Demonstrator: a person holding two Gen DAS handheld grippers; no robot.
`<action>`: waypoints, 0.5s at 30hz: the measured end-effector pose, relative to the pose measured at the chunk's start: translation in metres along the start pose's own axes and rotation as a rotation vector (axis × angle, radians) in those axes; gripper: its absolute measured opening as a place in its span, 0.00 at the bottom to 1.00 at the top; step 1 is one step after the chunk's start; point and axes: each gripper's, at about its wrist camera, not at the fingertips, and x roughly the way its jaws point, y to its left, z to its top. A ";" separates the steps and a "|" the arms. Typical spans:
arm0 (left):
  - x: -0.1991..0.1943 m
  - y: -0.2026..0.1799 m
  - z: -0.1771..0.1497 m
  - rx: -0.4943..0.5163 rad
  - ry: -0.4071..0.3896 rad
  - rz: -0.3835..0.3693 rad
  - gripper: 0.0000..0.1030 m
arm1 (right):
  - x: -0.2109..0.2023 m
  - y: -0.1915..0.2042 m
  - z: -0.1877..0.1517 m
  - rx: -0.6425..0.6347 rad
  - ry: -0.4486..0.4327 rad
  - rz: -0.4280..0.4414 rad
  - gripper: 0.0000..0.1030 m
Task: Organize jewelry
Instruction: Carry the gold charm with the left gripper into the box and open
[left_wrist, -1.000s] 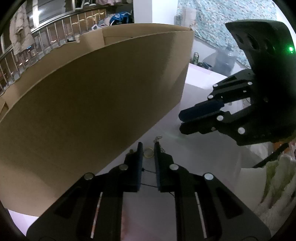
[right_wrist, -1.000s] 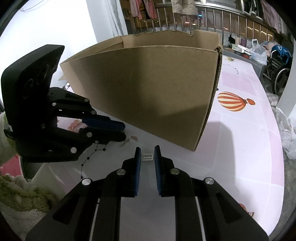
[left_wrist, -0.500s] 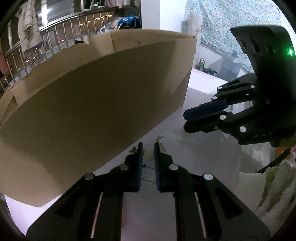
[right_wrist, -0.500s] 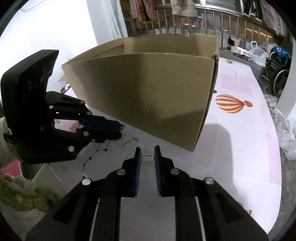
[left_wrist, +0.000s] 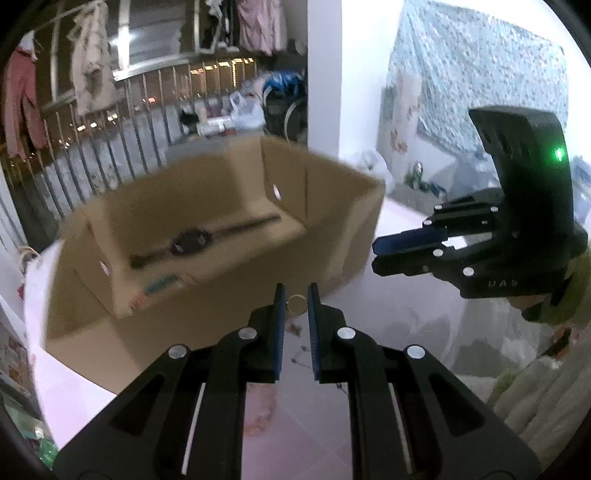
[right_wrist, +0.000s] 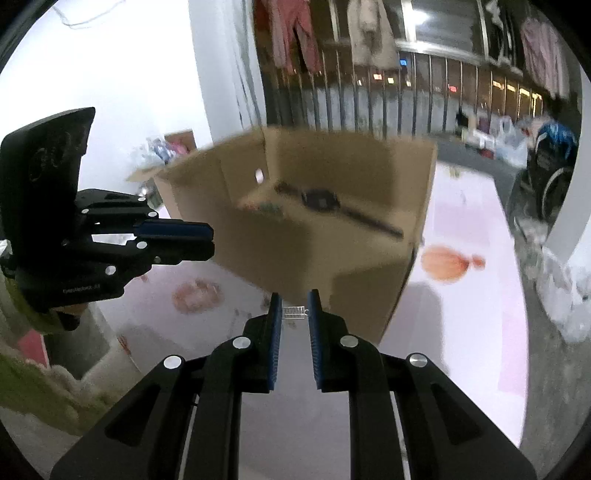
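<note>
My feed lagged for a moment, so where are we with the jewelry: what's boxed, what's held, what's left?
Done: a wristwatch already lies inside the cardboard box. In hand: the left tongs pinch a small gold ring, and the right tongs pinch a small silver rectangular piece, both raised before the box, neither dropped in. Left: a thin chain lies on the table under the left tongs.

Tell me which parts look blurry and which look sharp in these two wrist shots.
Left wrist view: the cardboard box and the watch inside it are smeared by motion, while the left gripper and its gold ring stay crisp. Right wrist view: box and balloon print blur; the right gripper and silver piece are sharp.
</note>
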 end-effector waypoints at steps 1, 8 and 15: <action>-0.005 0.002 0.005 -0.002 -0.010 0.004 0.10 | -0.005 0.002 0.007 -0.008 -0.023 0.002 0.14; -0.020 0.030 0.053 -0.081 -0.079 0.046 0.10 | -0.022 -0.004 0.056 -0.048 -0.158 0.026 0.14; 0.030 0.069 0.069 -0.229 0.039 0.072 0.10 | 0.023 -0.020 0.083 -0.024 -0.054 0.006 0.14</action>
